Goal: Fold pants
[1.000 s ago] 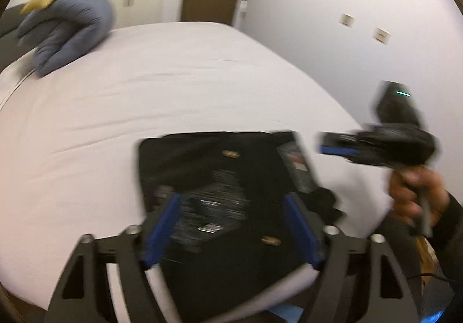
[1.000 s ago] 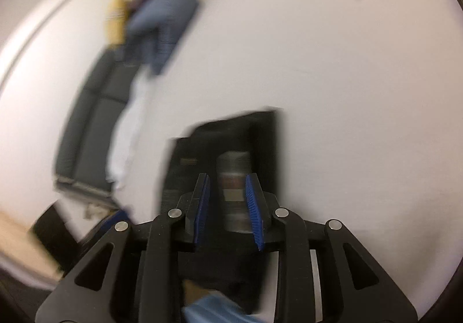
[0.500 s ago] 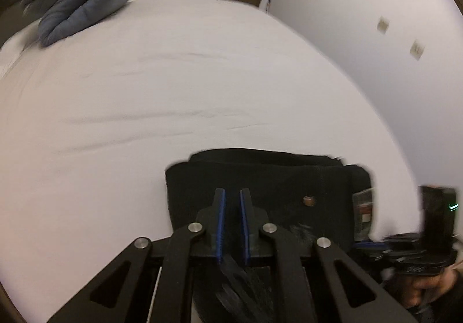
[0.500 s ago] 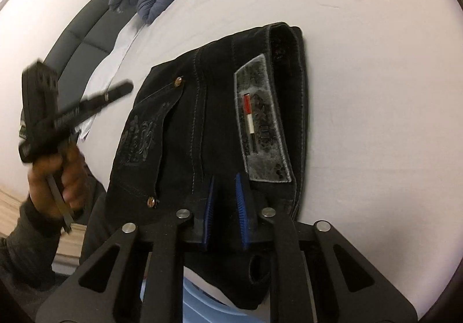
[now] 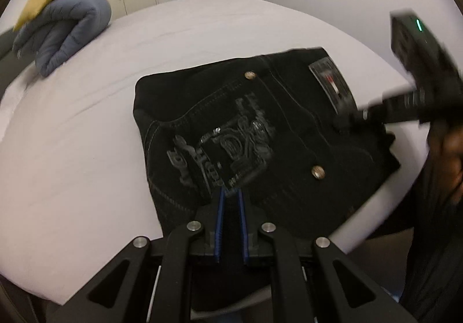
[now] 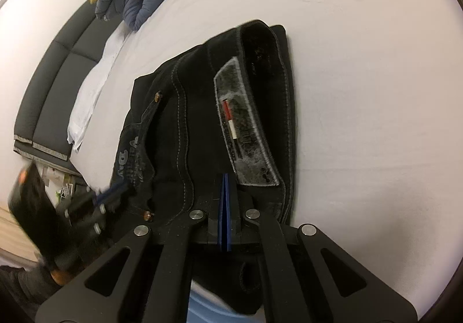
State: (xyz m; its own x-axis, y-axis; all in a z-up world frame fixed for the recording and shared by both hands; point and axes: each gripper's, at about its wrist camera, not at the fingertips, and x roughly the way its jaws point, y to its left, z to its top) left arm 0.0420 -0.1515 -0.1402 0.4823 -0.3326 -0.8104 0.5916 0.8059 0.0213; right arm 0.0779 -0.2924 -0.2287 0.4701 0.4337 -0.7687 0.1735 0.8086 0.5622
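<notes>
Lying folded at the near edge of the white bed sheet (image 5: pixel 86 126), the black denim pants (image 5: pixel 246 131) are leaving broad bare sheet beyond. The left gripper (image 5: pixel 230 195) is pinching their near hem, and the right gripper (image 6: pixel 225 178) is clenching the waistband end.

Black left gripper (image 5: pixel 230 192) and right gripper (image 6: pixel 225 178): blue-lined jaws (silver screws on the linkages).

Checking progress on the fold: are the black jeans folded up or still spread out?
Folded. The black jeans lie as a compact stacked rectangle on the bed, back pocket and waistband patch on top.
</notes>
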